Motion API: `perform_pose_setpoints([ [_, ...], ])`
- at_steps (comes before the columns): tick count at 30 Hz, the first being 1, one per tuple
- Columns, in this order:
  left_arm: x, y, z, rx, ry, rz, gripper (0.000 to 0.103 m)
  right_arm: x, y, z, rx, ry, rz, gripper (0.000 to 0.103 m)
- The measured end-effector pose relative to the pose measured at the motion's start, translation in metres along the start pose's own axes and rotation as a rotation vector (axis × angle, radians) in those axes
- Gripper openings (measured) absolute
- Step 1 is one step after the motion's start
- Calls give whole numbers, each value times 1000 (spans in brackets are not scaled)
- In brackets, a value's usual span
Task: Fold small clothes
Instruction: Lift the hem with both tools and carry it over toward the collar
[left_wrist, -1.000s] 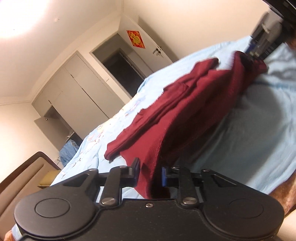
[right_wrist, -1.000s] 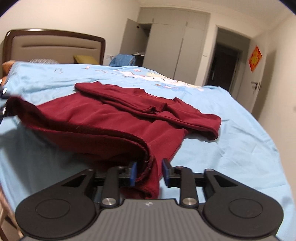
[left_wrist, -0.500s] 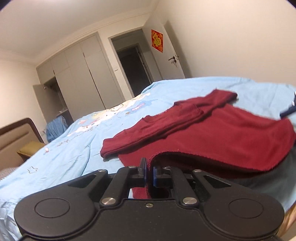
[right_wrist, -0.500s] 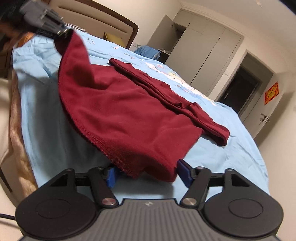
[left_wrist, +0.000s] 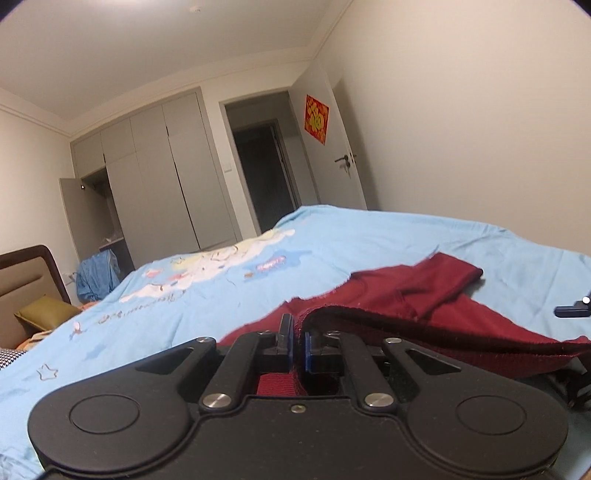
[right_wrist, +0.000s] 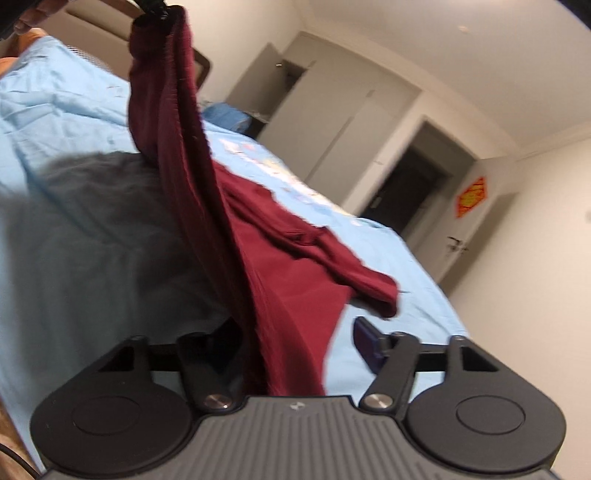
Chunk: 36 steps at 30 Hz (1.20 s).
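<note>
Left gripper (left_wrist: 298, 341) clenched on the near hem of the dark red garment (left_wrist: 436, 295), lifted off the light blue bedsheet (left_wrist: 369, 240); right gripper (right_wrist: 295, 347) spread wide with cloth draped loose between, far half lying flat.

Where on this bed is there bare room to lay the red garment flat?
Bare blue sheet lies between the cartoon print and the headboard, and beyond the folded sleeve toward the door wall. It is crowded around the dark red garment both grippers handle.
</note>
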<state>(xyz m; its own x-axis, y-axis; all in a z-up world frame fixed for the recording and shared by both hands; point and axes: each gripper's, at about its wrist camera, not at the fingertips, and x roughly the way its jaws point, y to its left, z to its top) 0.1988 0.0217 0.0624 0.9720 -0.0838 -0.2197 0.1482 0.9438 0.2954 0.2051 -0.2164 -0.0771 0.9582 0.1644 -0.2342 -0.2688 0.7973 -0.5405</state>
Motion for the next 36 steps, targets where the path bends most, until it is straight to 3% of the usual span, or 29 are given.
perform_pose_setpoints([
  [3,-5,2,1,-14,-15,15,4,-17,-10,-6,22,-51,-37,48],
  [5,-12,2,-3,-29,-39,42,4,-27,-17,-8,38,-92,-47,26],
  [8,-23,1,-13,-61,-67,61,3,-36,-29,-9,62,-149,-36,9],
  [15,-56,4,-26,-124,-145,90,3,-57,-56,15,150,-273,-71,7],
  [25,-138,17,0,-151,-272,47,3,-119,-90,41,222,-475,-152,7],
  [31,-174,16,15,-148,-308,11,3,-145,-103,46,235,-484,-171,7],
  [36,-158,16,24,-141,-278,-13,3,-119,-108,54,227,-444,-150,8],
])
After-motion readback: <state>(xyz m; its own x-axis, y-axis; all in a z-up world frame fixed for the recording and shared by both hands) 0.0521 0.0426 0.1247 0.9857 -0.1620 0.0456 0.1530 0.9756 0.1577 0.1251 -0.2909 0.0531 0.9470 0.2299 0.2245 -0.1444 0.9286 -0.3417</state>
